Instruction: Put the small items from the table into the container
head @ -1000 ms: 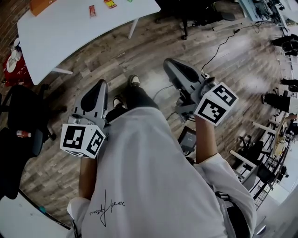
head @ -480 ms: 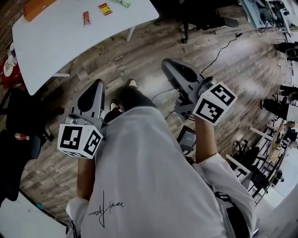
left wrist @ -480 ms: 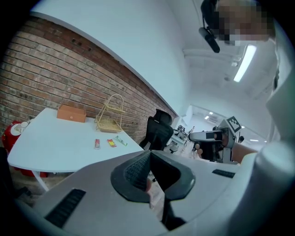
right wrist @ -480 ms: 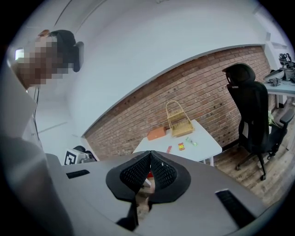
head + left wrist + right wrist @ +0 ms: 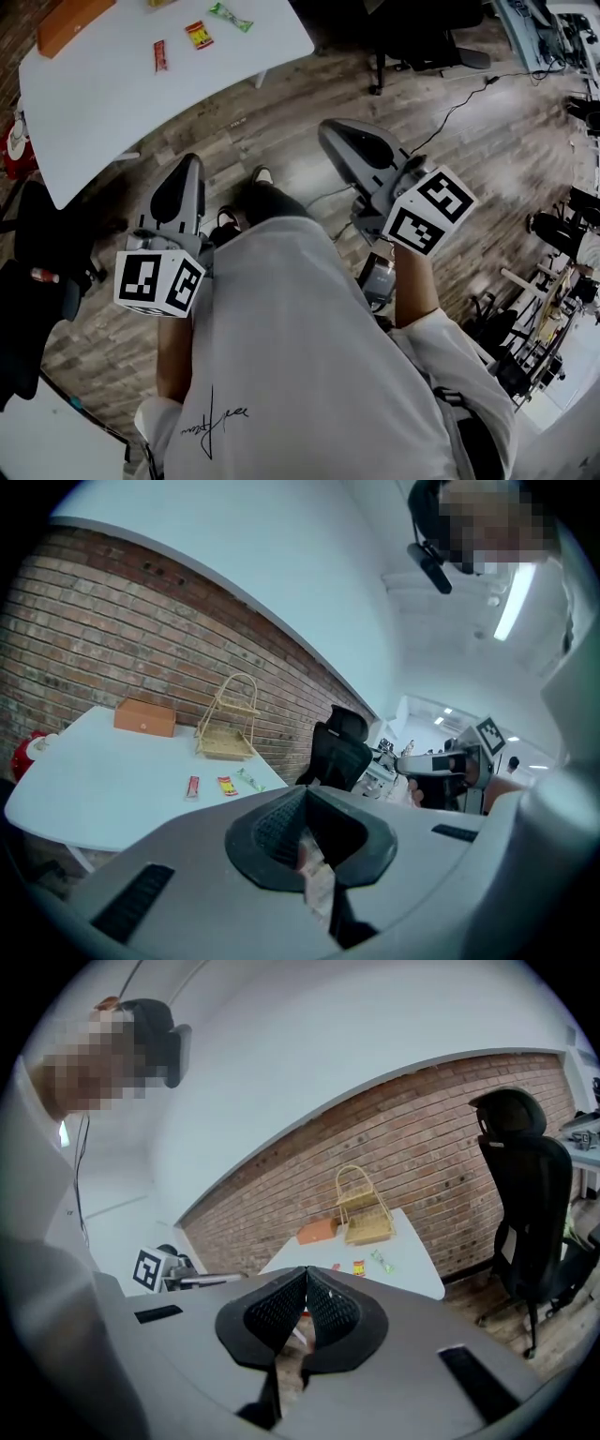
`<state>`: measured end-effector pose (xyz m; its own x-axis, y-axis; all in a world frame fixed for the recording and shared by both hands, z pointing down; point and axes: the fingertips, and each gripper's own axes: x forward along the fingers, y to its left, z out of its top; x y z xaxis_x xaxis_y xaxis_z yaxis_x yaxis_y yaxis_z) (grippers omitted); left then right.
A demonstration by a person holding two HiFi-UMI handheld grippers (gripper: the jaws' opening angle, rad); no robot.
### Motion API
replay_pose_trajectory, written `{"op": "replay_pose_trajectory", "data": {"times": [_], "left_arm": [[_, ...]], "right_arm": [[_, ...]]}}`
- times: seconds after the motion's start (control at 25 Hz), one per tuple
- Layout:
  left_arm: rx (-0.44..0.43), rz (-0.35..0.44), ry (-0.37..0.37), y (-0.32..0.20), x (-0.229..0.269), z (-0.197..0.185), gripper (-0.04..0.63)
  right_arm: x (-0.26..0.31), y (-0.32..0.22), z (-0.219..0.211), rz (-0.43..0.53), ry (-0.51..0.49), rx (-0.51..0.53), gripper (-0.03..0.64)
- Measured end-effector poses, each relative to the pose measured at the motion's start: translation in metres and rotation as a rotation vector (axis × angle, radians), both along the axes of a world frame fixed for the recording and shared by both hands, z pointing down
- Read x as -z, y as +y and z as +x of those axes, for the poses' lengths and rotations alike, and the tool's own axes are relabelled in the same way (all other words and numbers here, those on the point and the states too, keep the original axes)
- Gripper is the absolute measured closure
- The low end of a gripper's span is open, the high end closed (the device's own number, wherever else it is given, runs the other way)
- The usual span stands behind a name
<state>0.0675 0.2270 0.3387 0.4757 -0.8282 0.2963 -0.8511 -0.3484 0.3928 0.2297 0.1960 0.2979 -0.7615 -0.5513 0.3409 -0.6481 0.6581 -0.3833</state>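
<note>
While the left gripper (image 5: 187, 161) and right gripper (image 5: 328, 128) are held shut on nothing, the small packets (image 5: 197, 35) are seen on the white table (image 5: 112, 103), at twelve o'clock from the nearer left one.

Bright indoor light, strong fisheye distortion, dark vignetted corners.

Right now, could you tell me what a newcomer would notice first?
The left gripper and right gripper, both shut, point out over the wooden floor. Beyond them, upper left, the white table carries small wrapped snacks and a wicker basket by the brick wall.
</note>
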Motion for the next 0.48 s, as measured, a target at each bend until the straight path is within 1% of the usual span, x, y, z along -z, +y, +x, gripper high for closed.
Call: {"op": "replay_pose_trajectory", "data": {"times": [0.2, 0.36, 0.48], "left_arm": [[0.027, 0.014, -0.014, -0.025, 0.009, 0.015, 0.588], [0.049, 0.033, -0.024, -0.038, 0.016, 0.024, 0.588], [0.072, 0.029, 0.001, -0.044, 0.020, 0.025, 0.588]], "right_arm": [[0.000, -0.012, 0.002, 0.068, 0.081, 0.092, 0.595], [0.001, -0.018, 0.003, 0.089, 0.083, 0.137, 0.595], [0.000, -0.020, -0.002, 0.103, 0.091, 0.172, 0.595]]}}
